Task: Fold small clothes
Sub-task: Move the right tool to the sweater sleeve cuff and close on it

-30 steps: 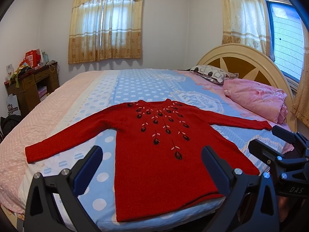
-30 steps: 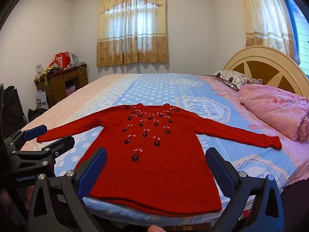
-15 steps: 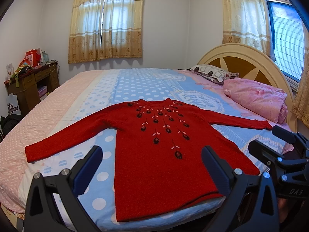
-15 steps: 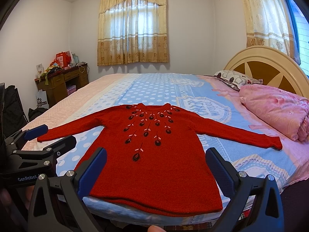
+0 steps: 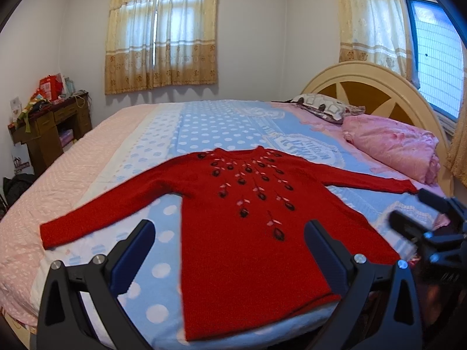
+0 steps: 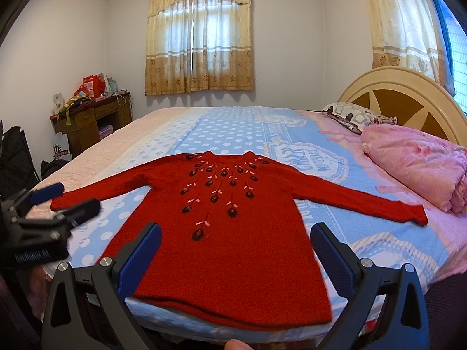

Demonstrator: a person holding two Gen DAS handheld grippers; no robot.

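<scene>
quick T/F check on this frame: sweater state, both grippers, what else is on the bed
1. The red sweater lies flat on the bed with both sleeves spread out. True.
2. The left gripper is shut on a sleeve. False: it is open and holds nothing.
3. The right gripper is open, above the sweater's hem. True.
4. The sweater is already folded in half. False: no fold has been made.
5. A pink quilt sits by the headboard. True.
6. The sweater's front is plain. False: dark flower shapes run down from the neckline.
</scene>
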